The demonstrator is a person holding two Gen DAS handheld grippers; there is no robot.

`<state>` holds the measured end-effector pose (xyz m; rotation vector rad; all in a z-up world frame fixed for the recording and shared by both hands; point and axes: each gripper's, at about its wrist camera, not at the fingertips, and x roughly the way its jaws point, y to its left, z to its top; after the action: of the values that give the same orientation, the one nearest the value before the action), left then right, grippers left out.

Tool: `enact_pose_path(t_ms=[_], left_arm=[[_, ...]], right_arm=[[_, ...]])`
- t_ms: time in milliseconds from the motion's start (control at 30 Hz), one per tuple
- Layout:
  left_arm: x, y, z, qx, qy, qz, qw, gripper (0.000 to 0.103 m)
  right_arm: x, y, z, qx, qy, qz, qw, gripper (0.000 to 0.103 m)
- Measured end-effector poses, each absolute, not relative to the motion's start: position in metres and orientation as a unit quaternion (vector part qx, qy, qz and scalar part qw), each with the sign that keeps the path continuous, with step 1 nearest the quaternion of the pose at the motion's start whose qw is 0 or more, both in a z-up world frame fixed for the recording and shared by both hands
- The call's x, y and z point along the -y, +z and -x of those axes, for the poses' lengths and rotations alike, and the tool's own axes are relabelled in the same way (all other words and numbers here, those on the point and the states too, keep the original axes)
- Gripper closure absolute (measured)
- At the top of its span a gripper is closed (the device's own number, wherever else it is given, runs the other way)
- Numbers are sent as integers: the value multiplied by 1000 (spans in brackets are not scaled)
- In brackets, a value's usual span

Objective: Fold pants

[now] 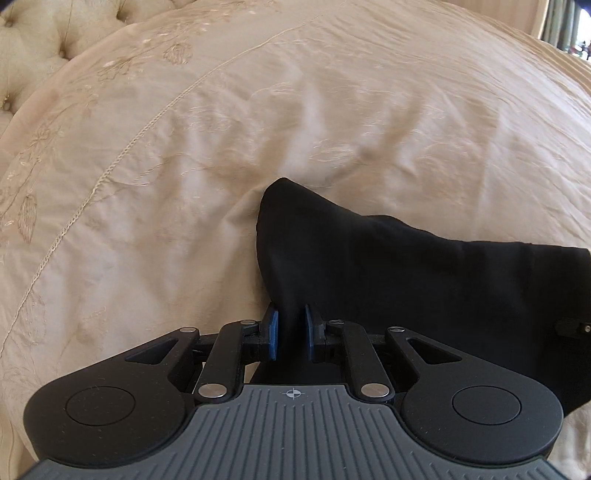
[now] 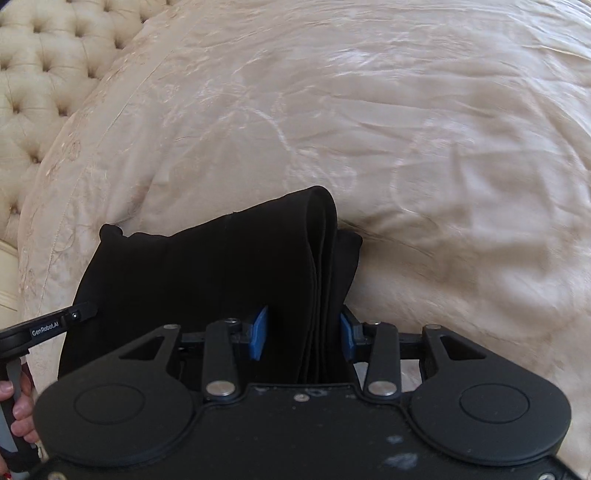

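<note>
The black pants (image 1: pixel 388 266) hang folded between both grippers, above a cream bedspread (image 1: pixel 184 166). My left gripper (image 1: pixel 291 338) is shut on one gathered end of the pants, blue pads (image 1: pixel 272 334) pressing the cloth. In the right wrist view the pants (image 2: pixel 207 273) show several stacked layers at their right edge. My right gripper (image 2: pixel 303 338) is shut on that thick stack, its pads (image 2: pixel 260 338) held apart by the cloth. The left gripper's tip (image 2: pixel 79 313) shows at the far left of the right wrist view, and the right gripper's tip (image 1: pixel 574 326) at the right edge of the left wrist view.
The embroidered, wrinkled bedspread (image 2: pixel 406 147) fills both views. A tufted cream headboard (image 2: pixel 40 74) stands at the upper left, also in the left wrist view (image 1: pixel 44 33). A curtain and window (image 1: pixel 569 29) show at the top right. The person's hand (image 2: pixel 18 410) grips the left handle.
</note>
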<state>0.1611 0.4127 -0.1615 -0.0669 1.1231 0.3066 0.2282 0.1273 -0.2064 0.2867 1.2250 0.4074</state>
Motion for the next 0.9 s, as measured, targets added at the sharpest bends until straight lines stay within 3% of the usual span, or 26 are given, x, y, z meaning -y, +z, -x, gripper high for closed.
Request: enact_pose_path(t_ms=[267,567,900], left_arm=[[-435,-185,-160,-546,129,42,827,72],[-429,-156,-139,-529,171,26,830,72],[-382,-106,-95,-513,179,57,837,71]], right_arm=[[-160,-212,-237,-569,166,-49,804,55],[-135,-178,-227,-554,99,-88,822,49],[-141,-116,-155,-502,115,-11,857,47]])
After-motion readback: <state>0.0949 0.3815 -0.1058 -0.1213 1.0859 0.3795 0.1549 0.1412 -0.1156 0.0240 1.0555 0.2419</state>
